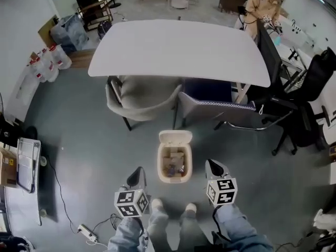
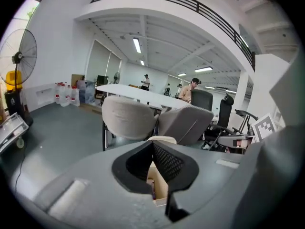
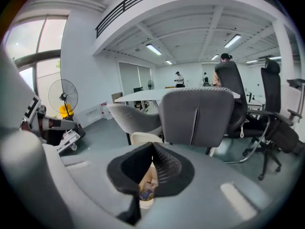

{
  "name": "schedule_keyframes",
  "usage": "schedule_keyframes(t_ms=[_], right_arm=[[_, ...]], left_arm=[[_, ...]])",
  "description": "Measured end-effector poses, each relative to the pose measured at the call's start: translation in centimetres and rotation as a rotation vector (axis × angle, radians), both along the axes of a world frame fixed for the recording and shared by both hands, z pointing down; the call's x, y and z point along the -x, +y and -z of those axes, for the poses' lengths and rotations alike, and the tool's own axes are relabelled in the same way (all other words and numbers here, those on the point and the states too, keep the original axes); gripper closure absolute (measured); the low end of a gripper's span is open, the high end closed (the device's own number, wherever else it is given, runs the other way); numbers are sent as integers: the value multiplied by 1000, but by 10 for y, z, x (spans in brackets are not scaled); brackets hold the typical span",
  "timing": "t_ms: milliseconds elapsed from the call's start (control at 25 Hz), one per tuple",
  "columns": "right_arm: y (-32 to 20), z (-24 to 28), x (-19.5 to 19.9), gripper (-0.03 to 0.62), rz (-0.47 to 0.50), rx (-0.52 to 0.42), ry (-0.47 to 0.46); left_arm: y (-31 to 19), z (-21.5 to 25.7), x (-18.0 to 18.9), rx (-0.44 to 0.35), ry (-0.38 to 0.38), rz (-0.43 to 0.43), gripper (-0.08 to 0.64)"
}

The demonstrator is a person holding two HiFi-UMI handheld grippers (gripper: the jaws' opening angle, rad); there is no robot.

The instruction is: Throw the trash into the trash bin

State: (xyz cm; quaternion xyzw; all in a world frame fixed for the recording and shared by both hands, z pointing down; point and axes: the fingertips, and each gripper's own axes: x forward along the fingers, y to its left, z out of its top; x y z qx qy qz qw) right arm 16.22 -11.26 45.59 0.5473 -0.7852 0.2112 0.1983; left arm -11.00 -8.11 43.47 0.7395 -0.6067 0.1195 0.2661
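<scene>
— Where is the trash (image 1: 174,164)?
— In the bin (image 1: 159,168), which stands on the floor just ahead of the wearer's shoes (image 1: 157,205). It lies inside as a jumble of scraps, and I cannot tell single pieces apart. The lid (image 1: 175,137) stands open on the bin's far side.
— And the grippers?
— The left gripper (image 1: 138,172) hangs just left of the bin and the right gripper (image 1: 211,165) just right of it. Neither touches the bin, and both point forward and down. In each gripper view the jaws meet tip to tip with nothing held. The bin shows through the gap below the tips.
— What lies beyond?
— A beige chair (image 1: 140,96) and a dark chair (image 1: 210,101) sit side by side just behind the bin, drawn up to a white table (image 1: 178,49). A black office chair (image 1: 307,88) stands to the right. A person (image 1: 264,7) is at the table's far right corner. A power strip (image 1: 86,231) lies on the floor at lower left.
</scene>
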Motion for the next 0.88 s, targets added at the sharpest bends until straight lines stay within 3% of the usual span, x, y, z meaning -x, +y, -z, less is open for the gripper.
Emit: schedule_keyframes(t_ms=[200,320,520,880], right_arm=[[4,106,-34,588,-87,-121,-37],[10,144,-54,588,-141,-165,-45],[29,170,-67,588,-191,-172,-49],[37,183,-71,589,-216,-180,-67]], left_arm=[[18,117,-3,-164,-13,38,549],[20,159,0,-228,-45,27,549],[25,182,12,-264,-50,44,549],[24,182,11,-252,-31,52,550]])
